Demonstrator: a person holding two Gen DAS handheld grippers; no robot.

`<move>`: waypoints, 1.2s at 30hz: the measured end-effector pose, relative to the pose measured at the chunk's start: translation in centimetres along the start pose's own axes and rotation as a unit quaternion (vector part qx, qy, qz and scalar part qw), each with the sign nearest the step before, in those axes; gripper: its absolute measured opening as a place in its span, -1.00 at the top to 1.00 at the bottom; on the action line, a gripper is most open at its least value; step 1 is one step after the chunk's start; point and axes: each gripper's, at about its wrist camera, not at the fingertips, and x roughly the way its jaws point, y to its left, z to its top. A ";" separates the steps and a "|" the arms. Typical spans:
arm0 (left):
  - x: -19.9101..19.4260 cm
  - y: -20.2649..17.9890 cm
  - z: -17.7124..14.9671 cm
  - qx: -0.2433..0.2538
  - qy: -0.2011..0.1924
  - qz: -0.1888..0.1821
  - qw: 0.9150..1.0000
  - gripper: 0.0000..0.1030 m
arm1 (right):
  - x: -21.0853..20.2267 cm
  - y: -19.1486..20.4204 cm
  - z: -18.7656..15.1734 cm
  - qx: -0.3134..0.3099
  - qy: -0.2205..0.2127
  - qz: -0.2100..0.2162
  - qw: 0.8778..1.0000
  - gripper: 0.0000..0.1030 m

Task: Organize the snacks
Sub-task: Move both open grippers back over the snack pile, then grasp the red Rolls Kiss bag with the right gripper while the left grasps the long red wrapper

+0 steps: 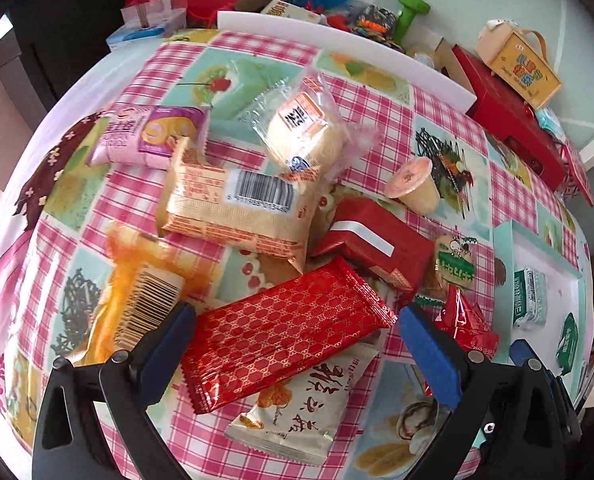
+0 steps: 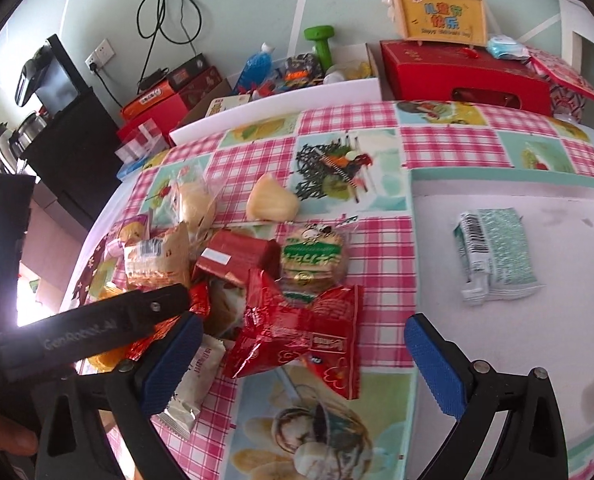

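Grippers over snack pile
Left gripper (image 1: 297, 344) open astride red patterned wafer pack (image 1: 285, 332); right gripper (image 2: 303, 356) open, crumpled red packet (image 2: 297, 332) between its fingers

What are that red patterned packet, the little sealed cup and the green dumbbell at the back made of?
The red patterned packet looks like glossy metallised plastic film: it glints and has crimped, serrated ends. The little cup seems to be translucent plastic with a peel-off film lid, pink and printed. The green dumbbell has a smooth, matte coating, probably vinyl or rubber; what lies underneath is hidden.
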 end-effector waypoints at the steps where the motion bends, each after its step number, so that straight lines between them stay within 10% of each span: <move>1: 0.3 0.0 0.0 0.000 0.005 0.000 1.000 -0.96 | 0.2 0.0 -0.1 -0.001 0.003 0.000 1.000 -0.93; 19: 1.2 -0.9 0.1 -0.006 0.040 -0.091 0.995 -0.96 | 1.6 -1.0 -0.4 0.016 0.032 0.003 0.999 -0.46; 30: 3.5 -1.3 0.5 0.031 0.048 -0.014 0.998 -0.96 | 1.6 -1.0 -0.4 0.012 0.038 0.006 0.999 -0.46; 36: 4.4 -1.8 0.8 0.054 0.036 0.026 0.998 -0.54 | 1.9 -1.1 -0.5 0.012 0.045 0.009 0.999 -0.44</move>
